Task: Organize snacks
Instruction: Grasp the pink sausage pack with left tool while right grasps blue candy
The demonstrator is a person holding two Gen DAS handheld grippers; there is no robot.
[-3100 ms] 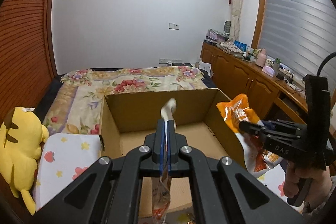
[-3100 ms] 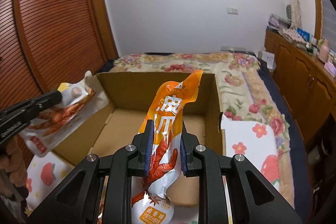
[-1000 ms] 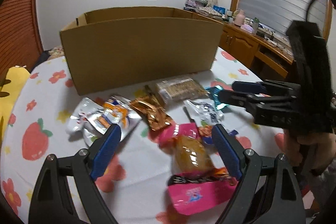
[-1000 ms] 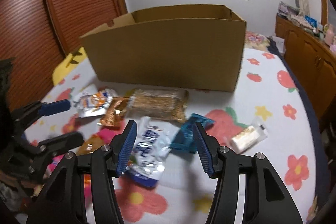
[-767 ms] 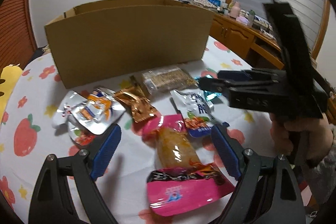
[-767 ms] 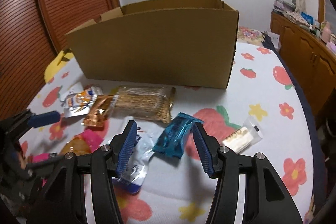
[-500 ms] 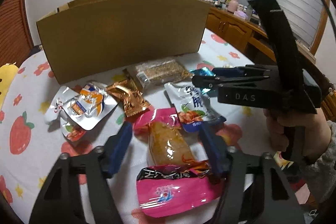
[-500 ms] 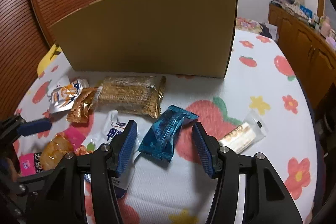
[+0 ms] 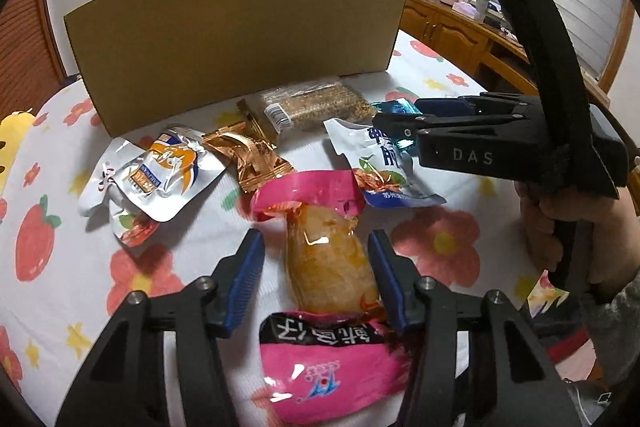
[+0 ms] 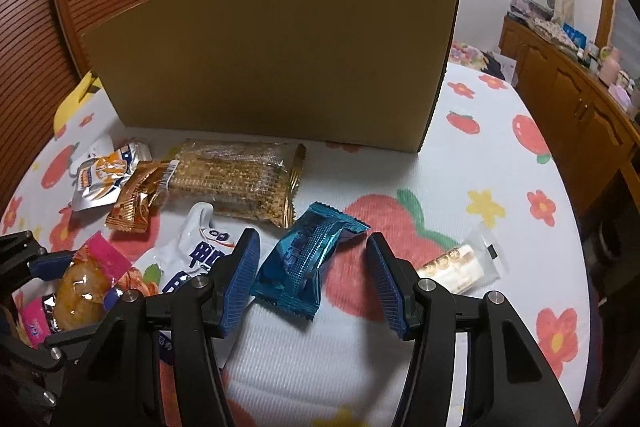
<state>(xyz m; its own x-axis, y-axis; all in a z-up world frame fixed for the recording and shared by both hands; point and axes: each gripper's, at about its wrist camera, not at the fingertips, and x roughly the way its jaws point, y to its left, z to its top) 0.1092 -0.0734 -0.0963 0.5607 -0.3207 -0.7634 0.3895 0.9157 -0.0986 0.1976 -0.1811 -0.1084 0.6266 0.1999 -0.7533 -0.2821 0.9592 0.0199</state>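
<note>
My left hand-held gripper (image 9: 316, 263), closing, straddles the soft, slippery pink pouch (image 9: 326, 267); I pinch its bulging middle. Right hand-held gripper (image 10: 312, 267) half-open, empty.

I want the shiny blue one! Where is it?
In the right wrist view the blue snack packet lies on the flowery cloth between the open right gripper fingers, just in front of the long seed bar.

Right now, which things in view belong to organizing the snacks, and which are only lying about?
For the job:
- cardboard box
- pink pouch, between the left claw
- blue packet, between the right claw
- sesame bar
- white pouch
- silver pouch
- bronze packet
- clear candy bar

Lying about:
- yellow plush toy
- items on the wooden cabinets
</note>
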